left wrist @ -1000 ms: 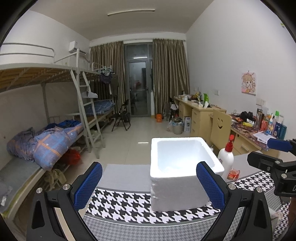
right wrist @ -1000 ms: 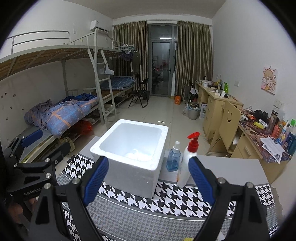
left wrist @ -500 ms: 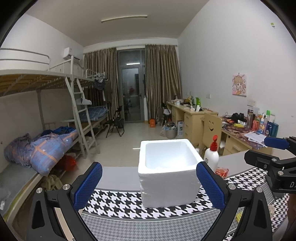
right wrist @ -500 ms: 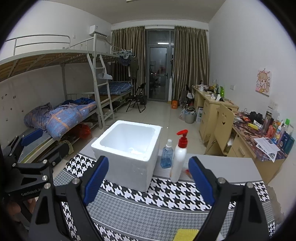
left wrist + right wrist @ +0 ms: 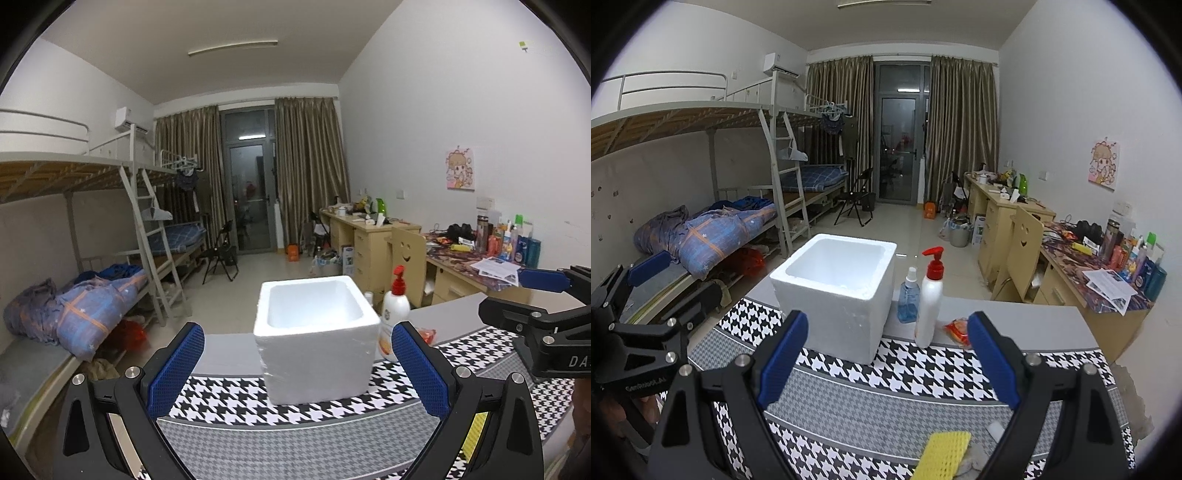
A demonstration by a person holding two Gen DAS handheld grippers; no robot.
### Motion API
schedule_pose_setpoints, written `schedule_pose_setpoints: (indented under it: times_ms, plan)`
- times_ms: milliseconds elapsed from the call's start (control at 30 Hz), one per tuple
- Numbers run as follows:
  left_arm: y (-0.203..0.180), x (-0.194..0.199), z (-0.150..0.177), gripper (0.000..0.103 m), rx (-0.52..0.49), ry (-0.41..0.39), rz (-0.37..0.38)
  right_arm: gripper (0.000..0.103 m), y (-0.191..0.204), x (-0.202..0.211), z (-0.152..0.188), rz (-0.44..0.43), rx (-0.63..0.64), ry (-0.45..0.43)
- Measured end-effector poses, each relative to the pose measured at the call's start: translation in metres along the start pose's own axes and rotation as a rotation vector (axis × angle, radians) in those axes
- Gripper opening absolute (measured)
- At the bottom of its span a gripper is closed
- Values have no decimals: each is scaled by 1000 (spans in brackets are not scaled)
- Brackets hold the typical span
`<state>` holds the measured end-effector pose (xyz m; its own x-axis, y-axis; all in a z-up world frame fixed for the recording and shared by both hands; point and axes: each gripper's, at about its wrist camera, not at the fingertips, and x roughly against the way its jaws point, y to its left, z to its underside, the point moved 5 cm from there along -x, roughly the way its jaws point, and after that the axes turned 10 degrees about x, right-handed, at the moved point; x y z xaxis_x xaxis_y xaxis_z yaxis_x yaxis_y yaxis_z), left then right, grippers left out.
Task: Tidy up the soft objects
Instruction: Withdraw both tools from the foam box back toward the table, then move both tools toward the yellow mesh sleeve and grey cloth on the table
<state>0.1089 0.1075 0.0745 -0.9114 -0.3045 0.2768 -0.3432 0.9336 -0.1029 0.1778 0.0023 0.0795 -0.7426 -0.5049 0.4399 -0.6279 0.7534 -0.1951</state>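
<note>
Right wrist view: yellow sponge lies flat, long axis toward foam box.

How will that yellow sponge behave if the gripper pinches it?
The yellow sponge looks porous and thin, so it will probably squash and bend between the pads. It likely weighs little. Lying flat on the cloth, it shouldn't roll.

yellow sponge flat on cloth, foam box upright
</note>
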Motion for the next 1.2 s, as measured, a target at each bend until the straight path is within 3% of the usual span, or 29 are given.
schedule_pose_setpoints:
  times_ms: [800,1200]
  plan:
    - [-35,34,27,102,-8,-21,104,91,-16,32,37,25,-38,-21]
    - [-53,28,44,102,-5,21,160,91,-30,38,61,45,-77,-8]
